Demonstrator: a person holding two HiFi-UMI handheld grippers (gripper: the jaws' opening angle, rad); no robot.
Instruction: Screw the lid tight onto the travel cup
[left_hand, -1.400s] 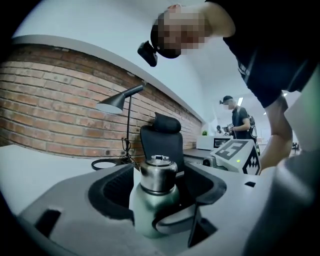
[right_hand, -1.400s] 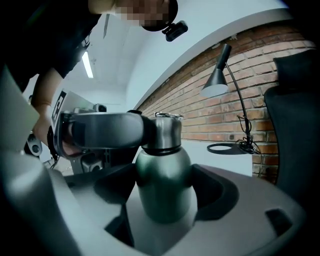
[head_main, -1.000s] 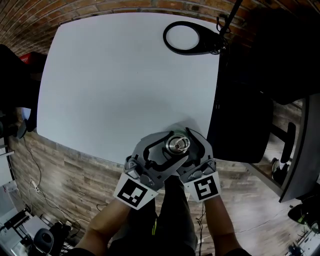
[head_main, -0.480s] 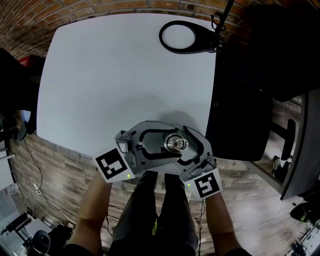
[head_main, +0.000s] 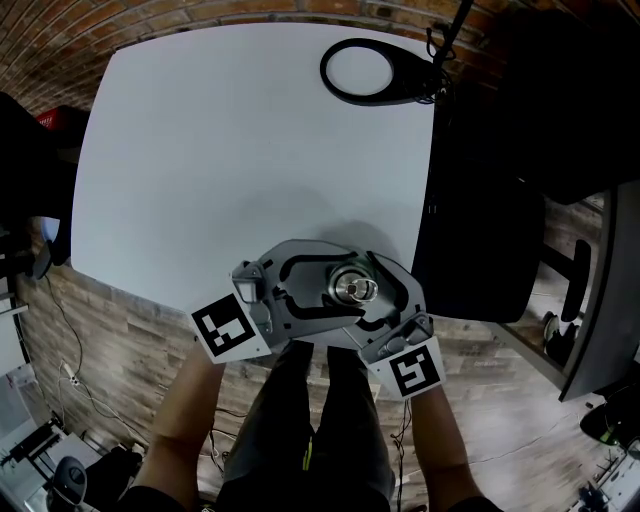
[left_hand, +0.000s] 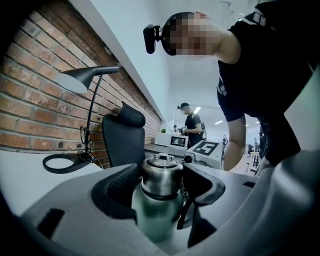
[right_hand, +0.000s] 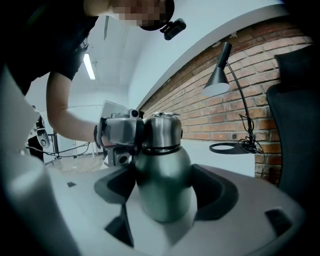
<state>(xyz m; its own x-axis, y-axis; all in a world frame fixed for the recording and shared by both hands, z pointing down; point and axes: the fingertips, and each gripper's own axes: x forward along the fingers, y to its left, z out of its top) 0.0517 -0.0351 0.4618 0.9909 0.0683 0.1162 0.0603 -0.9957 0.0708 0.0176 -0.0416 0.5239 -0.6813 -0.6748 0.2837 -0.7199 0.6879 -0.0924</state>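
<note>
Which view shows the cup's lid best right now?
The left gripper view: the lid sits centred, side on, with its seam to the cup visible. The right gripper view shows it with its left edge covered. The head view shows only its small top.

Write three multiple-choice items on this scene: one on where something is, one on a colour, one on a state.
1. Where is the travel cup? A at the near edge of the table; B at the far corner by the lamp; C on the floor.
2. What colour is the table top? A black; B green; C white.
3. How is the lid? A lying flat on the table; B sitting on the cup's neck; C nowhere in view.

Answers: 1 A, the head view shows it just inside the near edge. 2 C, the top is plain white. 3 B, both gripper views show it capping the upright cup.
</note>
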